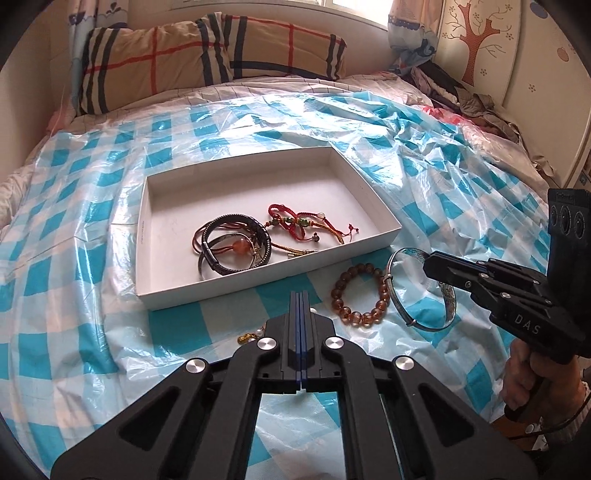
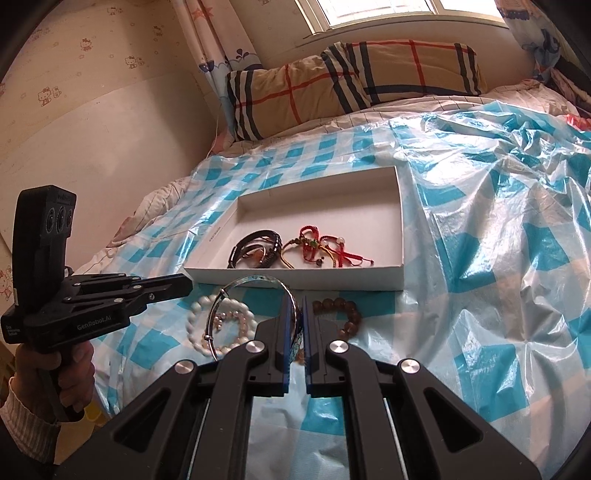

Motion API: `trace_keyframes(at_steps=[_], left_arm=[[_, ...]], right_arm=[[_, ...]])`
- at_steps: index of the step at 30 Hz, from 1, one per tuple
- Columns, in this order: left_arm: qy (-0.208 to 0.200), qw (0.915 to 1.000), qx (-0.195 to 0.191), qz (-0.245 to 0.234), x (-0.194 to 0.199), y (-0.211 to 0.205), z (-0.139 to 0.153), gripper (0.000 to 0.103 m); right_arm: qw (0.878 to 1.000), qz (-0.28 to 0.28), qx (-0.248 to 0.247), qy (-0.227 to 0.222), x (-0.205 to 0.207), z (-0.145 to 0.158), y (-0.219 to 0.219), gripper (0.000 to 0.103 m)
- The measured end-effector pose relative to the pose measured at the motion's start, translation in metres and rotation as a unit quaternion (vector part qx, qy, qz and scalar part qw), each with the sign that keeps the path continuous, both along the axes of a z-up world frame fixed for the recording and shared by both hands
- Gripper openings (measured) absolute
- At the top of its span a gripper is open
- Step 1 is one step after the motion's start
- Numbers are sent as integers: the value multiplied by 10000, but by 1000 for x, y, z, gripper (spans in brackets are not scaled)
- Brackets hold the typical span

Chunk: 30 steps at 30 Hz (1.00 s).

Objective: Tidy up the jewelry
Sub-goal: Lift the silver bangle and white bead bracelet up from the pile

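Right gripper (image 2: 300, 306) is angled down over the bed, jaws clamped on the rim of the silver bangle (image 2: 255, 282) (it hangs just short of the white box (image 1: 380, 236)). Left gripper (image 1: 300, 295) tilts down too, jaws fully closed on nothing, near the brown bead bracelet (image 1: 360, 291).

A home bedroom; bed (image 1: 110, 332) (plaid pillows (image 1: 207, 59)), cartoon wallpaper (image 2: 74, 74); curtained window (image 2: 376, 14)

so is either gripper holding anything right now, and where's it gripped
The right gripper pinches the patterned bangle by its band at the rim. The left gripper is shut with nothing visible between its fingers.
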<state>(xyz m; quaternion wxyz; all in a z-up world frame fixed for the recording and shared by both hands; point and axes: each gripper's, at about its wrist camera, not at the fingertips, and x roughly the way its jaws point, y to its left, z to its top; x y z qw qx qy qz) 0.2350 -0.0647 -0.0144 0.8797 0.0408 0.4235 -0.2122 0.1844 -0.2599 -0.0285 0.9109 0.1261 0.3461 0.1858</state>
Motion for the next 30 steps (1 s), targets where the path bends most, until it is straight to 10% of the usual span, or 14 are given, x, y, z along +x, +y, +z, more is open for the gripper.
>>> trace_keyframes(at_steps=[30], left_arm=[[672, 9946, 784, -85, 22, -8, -76, 9]], right_arm=[[9999, 46, 0, 106, 4, -11, 3, 6]])
